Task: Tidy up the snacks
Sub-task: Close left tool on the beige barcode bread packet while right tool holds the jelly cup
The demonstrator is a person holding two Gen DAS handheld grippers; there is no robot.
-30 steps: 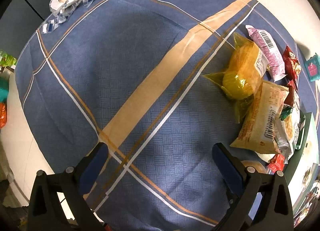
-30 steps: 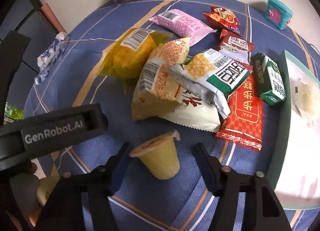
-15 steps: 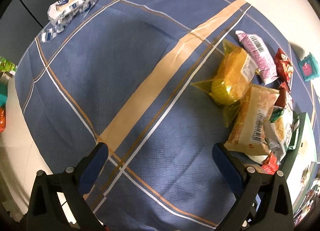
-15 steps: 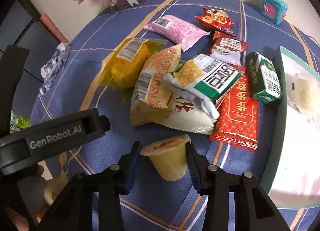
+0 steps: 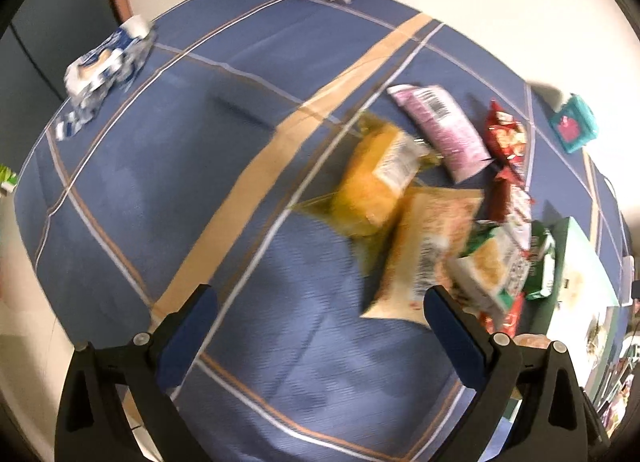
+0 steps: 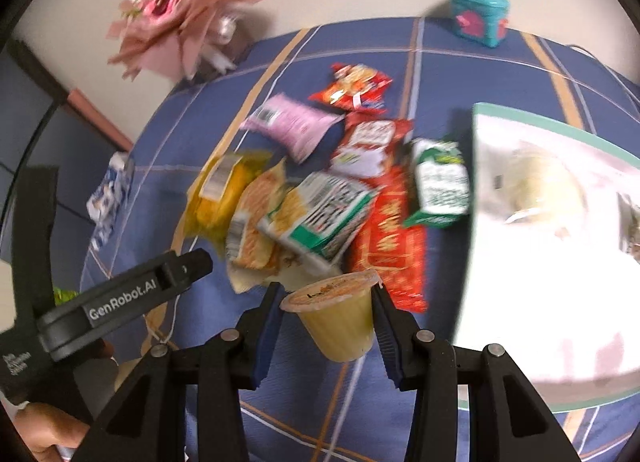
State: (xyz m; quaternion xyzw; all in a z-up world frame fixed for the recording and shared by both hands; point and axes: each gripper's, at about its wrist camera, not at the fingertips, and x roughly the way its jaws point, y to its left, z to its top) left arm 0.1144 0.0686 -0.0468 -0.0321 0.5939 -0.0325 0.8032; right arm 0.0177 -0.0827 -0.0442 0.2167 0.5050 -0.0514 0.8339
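A round table draped in a blue woven cloth with tan and white stripes (image 6: pixel 460 62) stands against a pale wall.

At the near edge of the right wrist view, a small translucent plastic jelly cup with yellow filling and a peel-off foil lid (image 6: pixel 340 318) sits tilted between the blue-padded fingers of the right gripper (image 6: pixel 326 322). The fingers are pressed against the cup's two sides, just under its rim, pinching it. Whether the cup is clear of the cloth cannot be told.

The cup looks light and smooth-walled, so it may slip. Its thin plastic could buckle and the foil lid could burst under a hard squeeze. The firmest hold is probably high on the wall, where the flared rim can catch on the pads.

Just behind the cup lies a loose heap of soft packets: a long red foil packet (image 6: pixel 390 246), a green and white crinkled bag (image 6: pixel 320 214), an orange-printed pouch (image 6: pixel 256 218), a yellow clear-wrapped bag (image 6: pixel 220 198) and a pink packet with a barcode (image 6: pixel 292 126). To the right is a shallow white tray with a teal rim (image 6: pixel 520 118).

Further back stand a teal box (image 6: pixel 480 14) and a pink paper bouquet (image 6: pixel 180 14).

The left gripper (image 5: pixel 320 326) hovers over bare cloth, its fingers spread wide and holding nothing. A blue and white wrapped pack (image 5: pixel 106 66) lies at the table's far left edge.
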